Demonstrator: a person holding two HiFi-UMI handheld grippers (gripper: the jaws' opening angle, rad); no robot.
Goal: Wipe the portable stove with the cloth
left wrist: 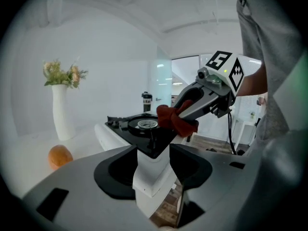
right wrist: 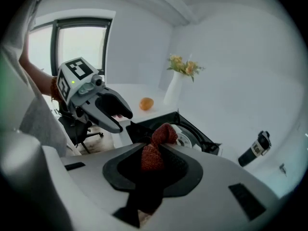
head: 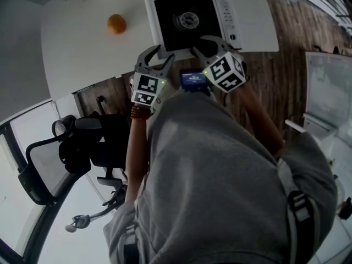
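L claw point(left wrist: 153, 154) is clamped on the near corner of the stove point(head: 168, 15), which sits on a white surface point(head: 77, 48). R claw point(right wrist: 153, 150) is closed on a red cloth point(right wrist: 162, 134) at the stove's near edge; contact unclear. An orange point(head: 116, 24) lies to the left.

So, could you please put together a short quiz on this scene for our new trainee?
1. True or false: the red cloth lies spread flat on the portable stove.
2. What sits on the white table beside the stove? A) an orange B) a mug C) a spoon
3. Fill in: the stove's near corner sits between the jaws of the ___ gripper.

Key
1: false; the right gripper holds it bunched in its jaws.
2: A.
3: the left gripper.
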